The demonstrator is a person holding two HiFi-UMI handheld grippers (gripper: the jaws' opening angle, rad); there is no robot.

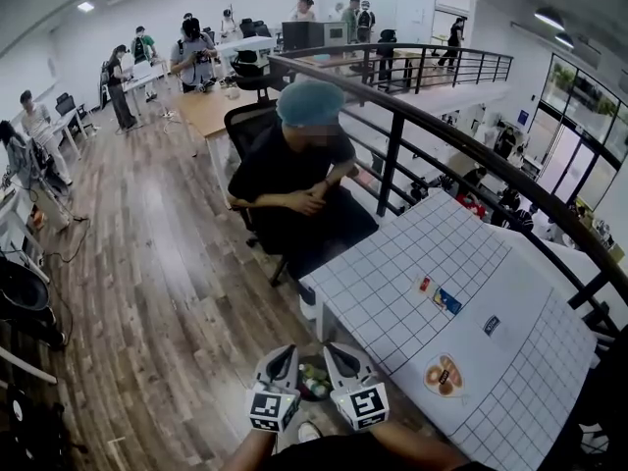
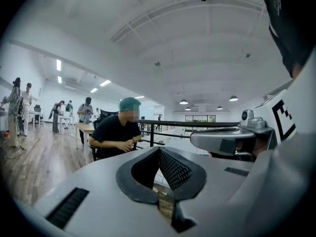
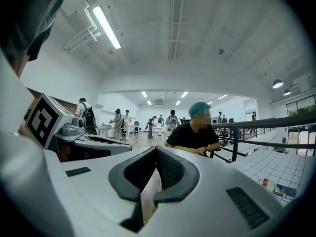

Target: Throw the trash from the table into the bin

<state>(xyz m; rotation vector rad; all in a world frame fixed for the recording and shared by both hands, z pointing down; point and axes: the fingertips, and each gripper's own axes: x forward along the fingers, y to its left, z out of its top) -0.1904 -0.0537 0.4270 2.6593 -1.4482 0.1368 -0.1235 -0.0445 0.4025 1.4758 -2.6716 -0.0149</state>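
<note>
Below the head camera, at the bottom middle of the picture, the left gripper and the right gripper were held side by side and close together. Each had its marker cube at the end nearest the person. Both pairs of tongs were fully together and empty. Each gripper's own view showed its dark ridged pads meeting at a point and aimed roughly level across the room. The neighbouring gripper showed at the edge of each of these views.

Between and beneath the two grippers, a small round container with green and other coloured bits inside showed low down by the floor. It was too small to say whether it was the bin.

To the right stood the table, covered in white with a dark grid and a plain white strip across it. Four pieces of trash lay on it, all well apart from the grippers. A small red packet lay just beside a blue and yellow packet near the table's middle. A dark blue packet lay on the plain strip further right. An orange-brown round wrapper lay on the same strip, nearest the grippers.

At the table's far end, a seated person in black clothes and a teal cap sat on a black office chair with hands together. A black railing curved behind the table. The wooden floor stretched away to the left, where other people stood further back.
</note>
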